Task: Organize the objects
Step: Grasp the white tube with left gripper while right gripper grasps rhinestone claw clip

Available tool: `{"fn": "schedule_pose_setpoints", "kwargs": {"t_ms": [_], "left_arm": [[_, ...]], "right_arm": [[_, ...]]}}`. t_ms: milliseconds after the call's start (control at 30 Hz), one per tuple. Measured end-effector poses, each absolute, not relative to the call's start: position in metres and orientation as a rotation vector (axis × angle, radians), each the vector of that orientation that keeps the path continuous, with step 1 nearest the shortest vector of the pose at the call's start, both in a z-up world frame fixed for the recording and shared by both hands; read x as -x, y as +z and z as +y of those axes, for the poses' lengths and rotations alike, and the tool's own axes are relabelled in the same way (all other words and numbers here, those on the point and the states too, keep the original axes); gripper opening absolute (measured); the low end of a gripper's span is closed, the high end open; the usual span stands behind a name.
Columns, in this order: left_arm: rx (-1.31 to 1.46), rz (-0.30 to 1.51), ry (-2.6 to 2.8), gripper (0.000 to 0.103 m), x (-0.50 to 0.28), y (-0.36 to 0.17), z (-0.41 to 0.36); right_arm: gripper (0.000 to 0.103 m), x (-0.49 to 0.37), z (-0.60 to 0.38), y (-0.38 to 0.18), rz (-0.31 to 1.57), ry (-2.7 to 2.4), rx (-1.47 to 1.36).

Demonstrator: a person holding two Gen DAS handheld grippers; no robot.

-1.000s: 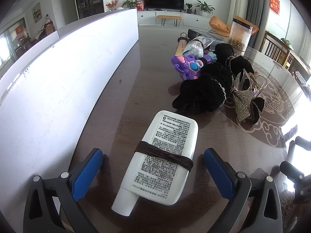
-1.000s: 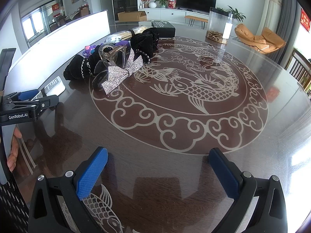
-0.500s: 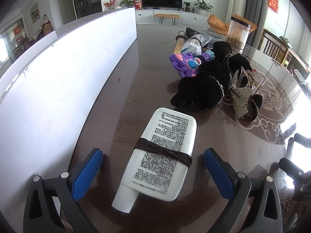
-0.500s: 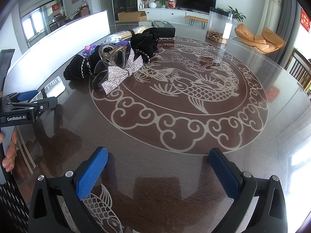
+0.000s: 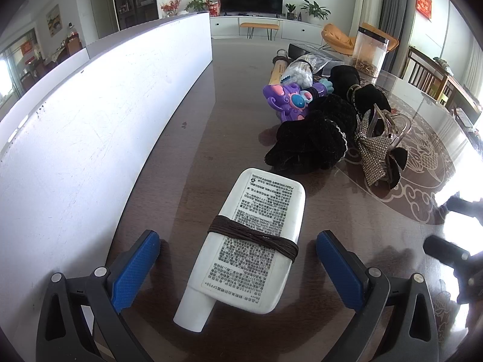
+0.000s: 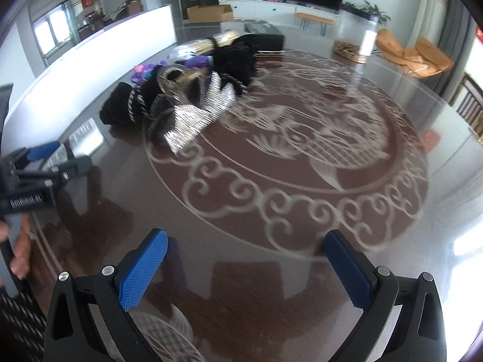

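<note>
A white sunscreen tube (image 5: 250,241) with a dark brown hair tie (image 5: 253,236) wound round its middle lies flat on the dark table, cap toward me. My left gripper (image 5: 238,259) stands open, its blue pads on either side of the tube without touching it. Beyond lie black scrunchies (image 5: 314,138), a rhinestone bow clip (image 5: 377,150) and a purple toy (image 5: 286,102). In the right wrist view my right gripper (image 6: 244,268) is open over bare table, with the same pile (image 6: 187,102) far ahead and the left gripper (image 6: 45,169) at the left edge.
A long white panel (image 5: 90,114) runs along the table's left side. A clear canister (image 5: 369,51), a black box (image 6: 265,34) and a bundle of sticks (image 6: 211,42) sit at the far end. A fish pattern (image 6: 302,138) fills the table's middle. A hand (image 6: 18,250) holds the left gripper.
The left gripper has drawn back slightly from the tube, which lies where it was. The right wrist view has turned blurred, so the right gripper is now moving.
</note>
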State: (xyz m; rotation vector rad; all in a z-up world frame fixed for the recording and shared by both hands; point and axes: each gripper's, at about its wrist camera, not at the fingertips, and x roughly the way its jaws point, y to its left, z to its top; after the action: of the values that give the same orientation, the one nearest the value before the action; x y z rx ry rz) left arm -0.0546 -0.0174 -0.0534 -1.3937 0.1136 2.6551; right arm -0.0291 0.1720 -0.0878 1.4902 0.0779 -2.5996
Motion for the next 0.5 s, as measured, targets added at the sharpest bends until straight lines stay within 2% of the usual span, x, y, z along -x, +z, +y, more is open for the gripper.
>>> {"fn": "schedule_pose_setpoints", "kwargs": {"t_ms": [100,300,333,367,433,500], "left_arm": [[1.393,0.114,2.655,0.103,0.055,-0.054,-0.018],[1.391,0.115,2.656,0.103,0.055,-0.054,-0.018],[1.391,0.115,2.656,0.103,0.055,-0.054,-0.018],[1.39,0.115,2.656,0.103,0.055,-0.054,-0.018],[1.391,0.114,2.656,0.103,0.054,-0.054,-0.018],[1.393,0.114,2.654,0.103,0.055,-0.054,-0.017]], "right_arm": [[0.103,0.047,0.154,-0.073,0.018,-2.596,-1.388],[0.102,0.102,0.11,-0.075,0.1,-2.59,-1.349],[0.096,0.108,0.108,-0.078,0.116,-2.601,-1.352],[0.076,0.112,0.109,-0.08,0.124,-2.608,-1.352],[0.062,0.117,0.113,-0.086,0.129,-2.603,-1.362],[0.058,0.113,0.119,-0.084,0.131,-2.598,-1.351]]}}
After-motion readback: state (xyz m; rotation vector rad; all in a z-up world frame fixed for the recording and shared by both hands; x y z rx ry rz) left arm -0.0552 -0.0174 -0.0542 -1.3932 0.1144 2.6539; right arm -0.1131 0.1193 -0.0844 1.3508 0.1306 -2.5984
